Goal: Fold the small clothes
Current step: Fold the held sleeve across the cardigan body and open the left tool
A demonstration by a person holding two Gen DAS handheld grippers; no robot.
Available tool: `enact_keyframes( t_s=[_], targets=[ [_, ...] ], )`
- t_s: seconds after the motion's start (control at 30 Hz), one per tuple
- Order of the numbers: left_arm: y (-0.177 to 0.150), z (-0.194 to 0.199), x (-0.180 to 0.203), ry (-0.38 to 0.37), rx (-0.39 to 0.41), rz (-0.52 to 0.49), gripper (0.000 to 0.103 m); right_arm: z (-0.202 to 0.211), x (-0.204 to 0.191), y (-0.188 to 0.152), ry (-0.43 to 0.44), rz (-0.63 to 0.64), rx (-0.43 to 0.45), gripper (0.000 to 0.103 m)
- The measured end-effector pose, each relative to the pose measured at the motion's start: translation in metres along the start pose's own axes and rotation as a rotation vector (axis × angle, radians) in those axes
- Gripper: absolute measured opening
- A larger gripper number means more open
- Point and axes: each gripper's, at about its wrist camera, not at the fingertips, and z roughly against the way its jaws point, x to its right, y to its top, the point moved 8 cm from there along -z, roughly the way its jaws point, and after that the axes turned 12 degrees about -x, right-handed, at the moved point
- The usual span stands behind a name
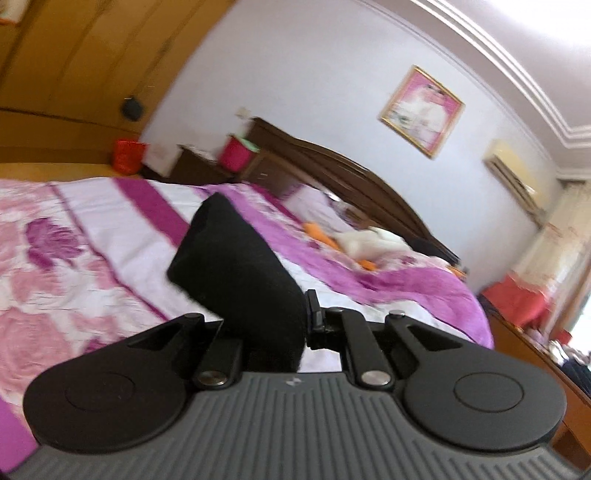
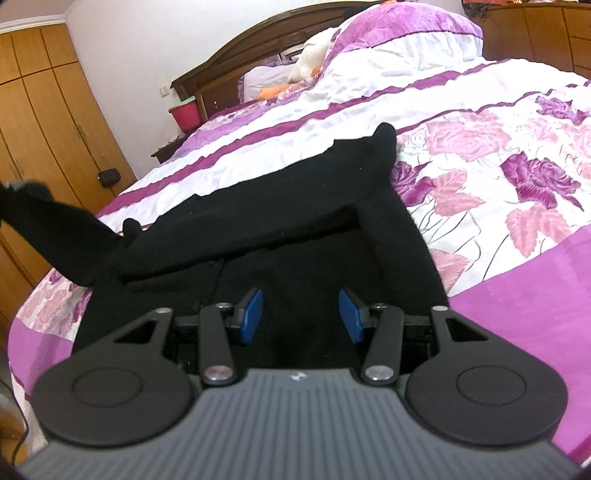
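Note:
A black garment (image 2: 295, 206) lies spread on the floral bedspread (image 2: 517, 177), with one long part folded across it. Its left end (image 2: 55, 221) is lifted off the bed, held by my left gripper (image 2: 14, 188) at the far left edge of the right wrist view. In the left wrist view, that black cloth (image 1: 236, 266) sticks up from my left gripper (image 1: 280, 317), which is shut on it; the cloth hides most of the fingers. My right gripper (image 2: 301, 314) hovers open over the near part of the garment, blue pads (image 2: 255, 314) apart, nothing between them.
The bed has a dark wooden headboard (image 2: 229, 66), a purple pillow (image 2: 406, 22) and a white plush toy (image 2: 310, 59). A pink bucket (image 2: 184, 114) stands on a nightstand. Wooden wardrobes (image 2: 44, 110) line the left side. A dresser (image 2: 535, 33) stands at the far right.

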Motion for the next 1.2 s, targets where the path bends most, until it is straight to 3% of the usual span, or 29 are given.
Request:
enact_keyframes(
  t_s=[0.27, 0.43, 0.7, 0.83, 0.93, 1.0, 1.1, 1.2],
  targets=[
    [-0.057, -0.042, 0.1, -0.101, -0.143, -0.113, 0.013, 0.008, -0.002, -0.003, 0.016, 0.01, 0.017, 0.05],
    [-0.116, -0.085, 0.135, -0.097, -0.269, -0.176, 0.013, 0.014, 0.012, -0.005, 0.01, -0.02, 0.032, 0.05],
    [-0.222, -0.147, 0.138, -0.027, -0.486, -0.304, 0.013, 0.017, 0.034, -0.009, 0.011, -0.065, 0.03, 0.049],
    [-0.258, -0.16, 0.137, 0.003, -0.559, -0.385, 0.014, 0.015, 0.039, -0.011, 0.001, -0.066, 0.025, 0.049],
    [-0.268, -0.161, 0.137, 0.032, -0.578, -0.45, 0.032, 0.012, 0.039, -0.011, 0.0, -0.066, 0.018, 0.049],
    [-0.269, -0.156, 0.141, 0.022, -0.577, -0.476, 0.06, 0.01, 0.039, -0.013, -0.003, -0.065, 0.013, 0.049],
    [-0.27, -0.14, 0.145, 0.015, -0.564, -0.519, 0.074, 0.008, 0.038, -0.014, -0.015, -0.063, 0.008, 0.049],
    [-0.269, -0.125, 0.145, 0.018, -0.562, -0.552, 0.076, 0.009, 0.038, -0.013, -0.014, -0.07, 0.009, 0.049]
  ],
)
